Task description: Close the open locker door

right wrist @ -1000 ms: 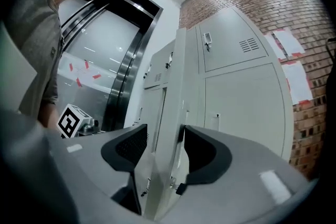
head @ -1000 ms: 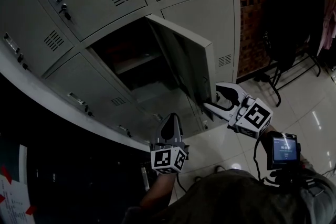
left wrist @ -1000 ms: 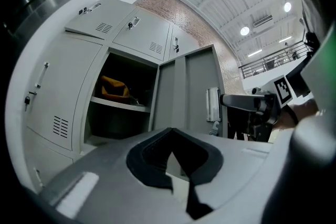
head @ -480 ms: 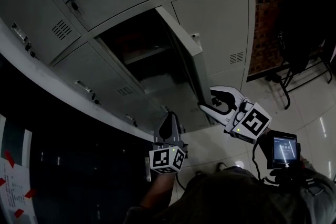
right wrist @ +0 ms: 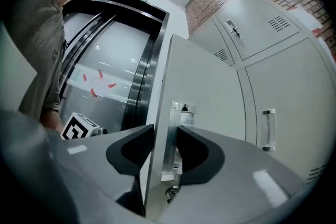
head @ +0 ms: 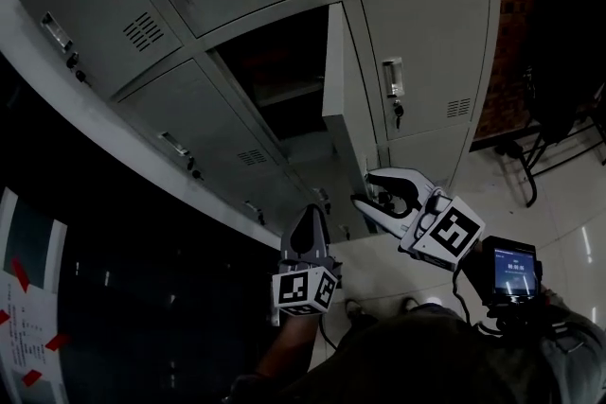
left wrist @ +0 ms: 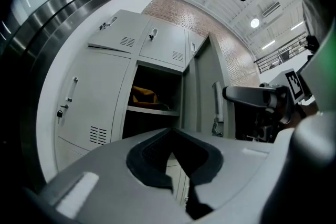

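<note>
In the head view the locker door (head: 343, 80) stands ajar just right of its dark bay; I judge it stiff sheet metal that swings lightly. In the left gripper view my left tongs (left wrist: 177, 173) are pressed together, empty. In the right gripper view my right tongs (right wrist: 165, 149) have just been closing and pinch its free edge at the latch handle (right wrist: 175, 136) (the firmest hold).

Edge of locker door (head: 346, 99) btwn right tongs (head: 367, 187); left tongs (head: 308, 215) lower left, before open compartment (head: 284, 71).

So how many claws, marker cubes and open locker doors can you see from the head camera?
Claws: 2, left claw and right claw
Marker cubes: 2, left cube and right cube
Open locker door: 1
Total: 5
</note>
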Available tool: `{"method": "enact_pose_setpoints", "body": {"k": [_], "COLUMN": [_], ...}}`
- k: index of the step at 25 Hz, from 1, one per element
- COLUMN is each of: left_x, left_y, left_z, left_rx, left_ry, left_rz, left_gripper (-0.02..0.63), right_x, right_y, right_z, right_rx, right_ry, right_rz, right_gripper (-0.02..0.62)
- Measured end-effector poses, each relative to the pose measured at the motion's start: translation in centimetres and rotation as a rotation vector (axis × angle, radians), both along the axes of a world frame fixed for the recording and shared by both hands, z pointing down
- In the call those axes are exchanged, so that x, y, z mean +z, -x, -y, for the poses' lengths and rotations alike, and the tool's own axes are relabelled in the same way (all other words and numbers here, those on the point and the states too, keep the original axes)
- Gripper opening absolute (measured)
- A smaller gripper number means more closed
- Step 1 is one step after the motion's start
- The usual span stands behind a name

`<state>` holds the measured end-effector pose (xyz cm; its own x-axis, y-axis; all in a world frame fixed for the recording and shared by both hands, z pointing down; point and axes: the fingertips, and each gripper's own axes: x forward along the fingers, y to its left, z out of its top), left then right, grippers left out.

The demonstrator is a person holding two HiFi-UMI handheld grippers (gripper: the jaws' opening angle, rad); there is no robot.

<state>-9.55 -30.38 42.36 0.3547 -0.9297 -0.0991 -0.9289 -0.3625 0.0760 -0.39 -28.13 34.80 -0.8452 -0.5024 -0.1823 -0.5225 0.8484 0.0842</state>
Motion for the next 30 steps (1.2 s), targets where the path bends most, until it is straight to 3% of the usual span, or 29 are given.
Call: {"method": "enact_pose_setpoints", "body": {"k": [8,16,30], "left_x": [-0.5,-0.7,-0.5], "left_y": [6.5,12.0,17.6], "left_z": [1.8,4.0,7.8], "left_rx": [-0.008,-0.013,-0.012], "left_ry": [-0.018,-0.038,-0.044], "left_rz": [-0.015,0.003,0.009], "left_gripper": [-0.002,-0.002,-0.002], "right_x": [0.1,0.5,0.8], "right_y": [7.1,12.6,17.3], "right_z": [2.6,7.3,14.5], "right_rx": [0.053,0.176,0.301], "right_ry": [0.007,-0.028,-0.002], "right_rz": [-0.036,-0.091,-0.091], "right_gripper": [0.141,0.132,0.132]}}
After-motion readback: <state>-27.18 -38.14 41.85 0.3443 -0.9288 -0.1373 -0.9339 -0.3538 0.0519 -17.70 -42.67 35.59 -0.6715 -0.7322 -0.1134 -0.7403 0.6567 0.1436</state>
